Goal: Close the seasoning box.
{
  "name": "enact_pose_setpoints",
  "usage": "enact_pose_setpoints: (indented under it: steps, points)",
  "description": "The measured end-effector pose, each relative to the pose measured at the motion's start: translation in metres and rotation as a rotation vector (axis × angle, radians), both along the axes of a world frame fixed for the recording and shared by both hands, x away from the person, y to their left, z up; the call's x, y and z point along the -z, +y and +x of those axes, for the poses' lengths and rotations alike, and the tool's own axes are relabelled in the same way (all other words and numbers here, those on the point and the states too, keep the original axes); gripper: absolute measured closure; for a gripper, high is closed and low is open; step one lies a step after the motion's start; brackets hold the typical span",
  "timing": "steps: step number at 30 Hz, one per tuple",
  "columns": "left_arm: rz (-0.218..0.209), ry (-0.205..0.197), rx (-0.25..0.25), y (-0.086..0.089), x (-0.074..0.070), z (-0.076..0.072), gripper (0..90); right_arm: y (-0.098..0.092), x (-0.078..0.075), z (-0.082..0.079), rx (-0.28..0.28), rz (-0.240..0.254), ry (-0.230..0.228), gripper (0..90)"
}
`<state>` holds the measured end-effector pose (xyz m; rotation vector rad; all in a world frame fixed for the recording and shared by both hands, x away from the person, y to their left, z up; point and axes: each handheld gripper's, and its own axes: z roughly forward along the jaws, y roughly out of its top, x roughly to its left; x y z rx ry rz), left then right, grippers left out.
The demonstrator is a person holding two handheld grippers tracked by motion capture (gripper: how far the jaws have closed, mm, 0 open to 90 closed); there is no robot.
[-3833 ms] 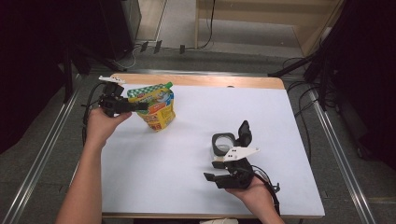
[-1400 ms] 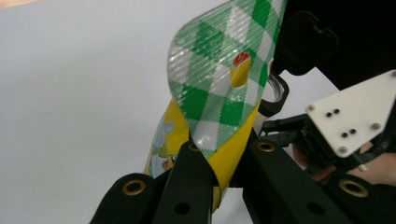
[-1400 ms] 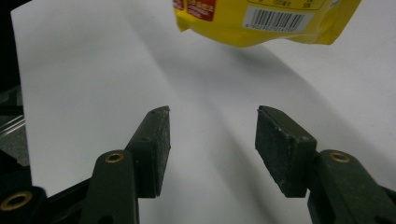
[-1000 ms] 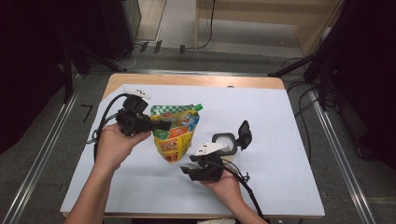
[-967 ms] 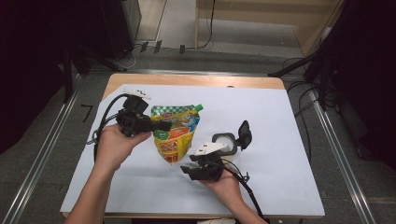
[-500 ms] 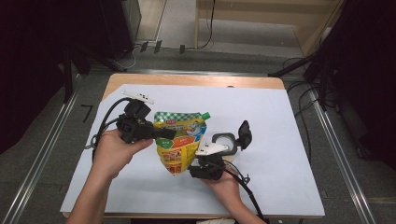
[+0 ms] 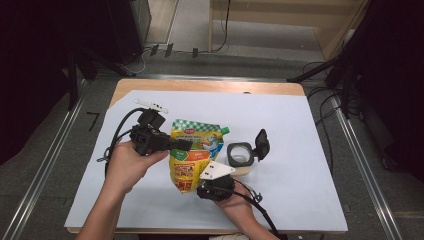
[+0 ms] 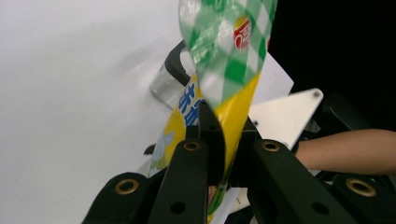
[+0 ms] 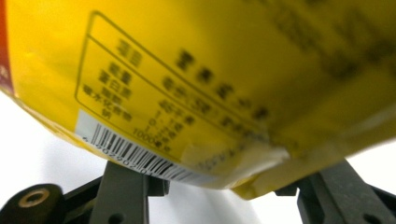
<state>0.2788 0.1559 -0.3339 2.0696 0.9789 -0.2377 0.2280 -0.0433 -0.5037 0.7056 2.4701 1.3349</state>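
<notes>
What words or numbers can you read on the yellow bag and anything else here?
"Q": a white letter on a red badge near the top of the yellow pouch, beside its green checks; any further letters are cut off.
"1000": on the pouch's back, just above the barcode; blurred, so uncertain.
Barcode digits: too blurred to read.
Boxed table and dark lines on the back: blurred, unreadable.
Blue characters on the front: partly hidden, unreadable.
Front labels in the high view: too small.

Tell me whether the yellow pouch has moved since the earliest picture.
Yes. The yellow pouch has come from the table's far left toward the near middle, now beside the clear open-lid container, which stayed put.
</notes>
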Motion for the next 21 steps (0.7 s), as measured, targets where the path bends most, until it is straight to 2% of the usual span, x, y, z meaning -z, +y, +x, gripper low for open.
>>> enact_pose_setpoints:
  steps: [2,6,11,14,18,21]
  points:
    - [0.019,-0.019,-0.007,-0.003,0.001,0.0,86.9,0.001,-0.002,-0.003,-0.009,0.008,0.002,52.1]
    - [0.031,-0.035,-0.007,-0.008,0.005,0.001,83.8,-0.001,-0.007,-0.005,-0.018,0.029,0.005,52.5]
    - [0.046,-0.042,0.003,-0.013,0.011,0.003,80.5,-0.001,-0.014,-0.008,-0.052,0.041,0.013,53.5]
    - [0.049,-0.043,0.004,-0.014,0.014,0.004,79.3,-0.001,-0.016,-0.009,-0.058,0.056,0.031,53.6]
    - [0.076,-0.056,0.0,-0.018,0.019,0.006,75.7,-0.005,-0.018,-0.008,-0.055,0.083,0.06,54.2]
    - [0.086,-0.048,-0.012,-0.021,0.022,0.007,74.2,-0.007,-0.019,-0.006,-0.043,0.096,0.094,54.5]
